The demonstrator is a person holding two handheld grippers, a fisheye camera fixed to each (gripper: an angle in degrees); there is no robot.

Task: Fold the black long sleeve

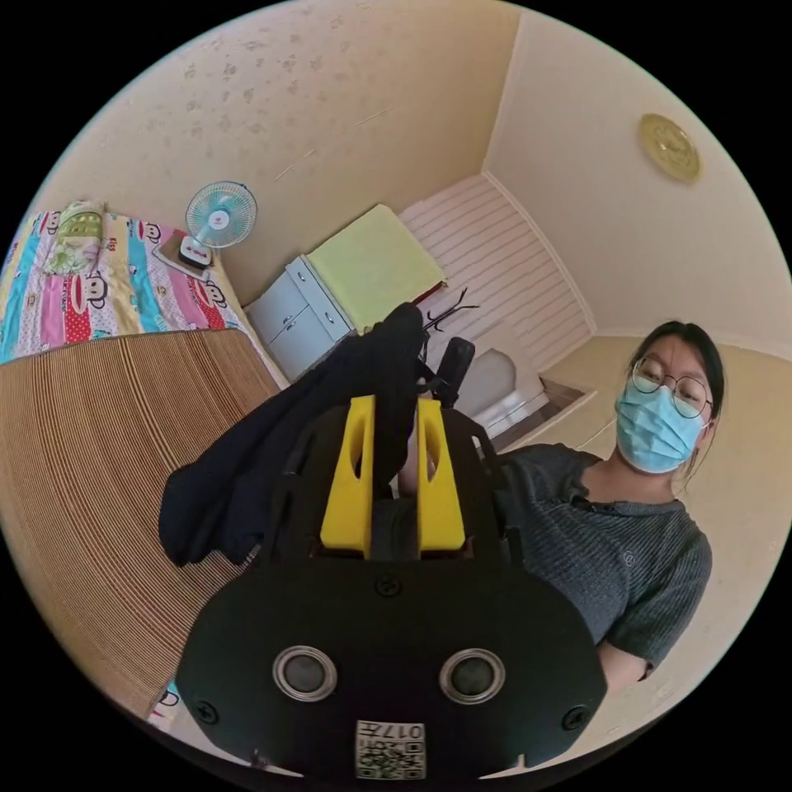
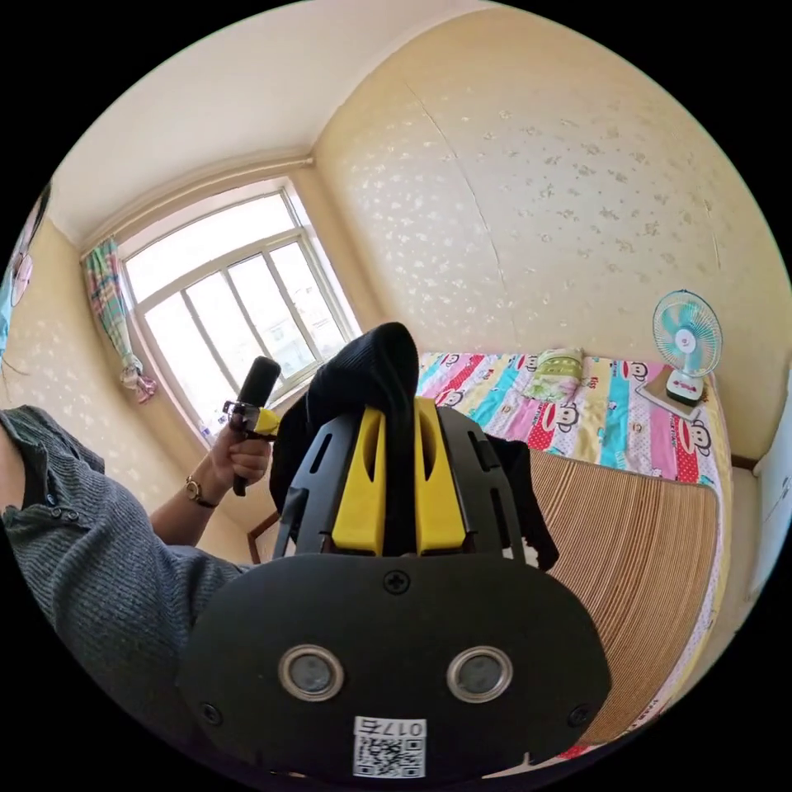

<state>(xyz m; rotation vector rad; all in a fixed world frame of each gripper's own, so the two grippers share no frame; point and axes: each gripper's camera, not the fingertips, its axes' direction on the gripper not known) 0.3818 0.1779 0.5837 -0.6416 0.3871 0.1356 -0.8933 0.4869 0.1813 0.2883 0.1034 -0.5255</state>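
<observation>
In the left gripper view, the left gripper (image 1: 393,412) has its yellow fingers (image 1: 355,478) drawn close together with a bunch of the black long sleeve (image 1: 247,470) pinched between them; the cloth rises above the fingertips and hangs off to one side, over the woven bamboo mat (image 1: 91,462) on the bed. Just beyond the cloth the black body of the other gripper (image 1: 454,367) shows. In the right gripper view, the right gripper (image 2: 396,421) likewise has its yellow fingers (image 2: 363,487) clenched on a fold of the black long sleeve (image 2: 375,363), which humps over the fingertips and trails down both sides, held up clear of the bed. A hand (image 2: 239,458) grips a black handle beside it, in front of the window (image 2: 231,305). Around: a bed sheet (image 2: 594,421) with a bright cartoon print past the mat, a small desk fan (image 2: 686,346) standing on it by the wall, a grey cabinet (image 1: 301,313) with a yellow-green top, and the person (image 1: 610,528) in a grey knit top.
</observation>
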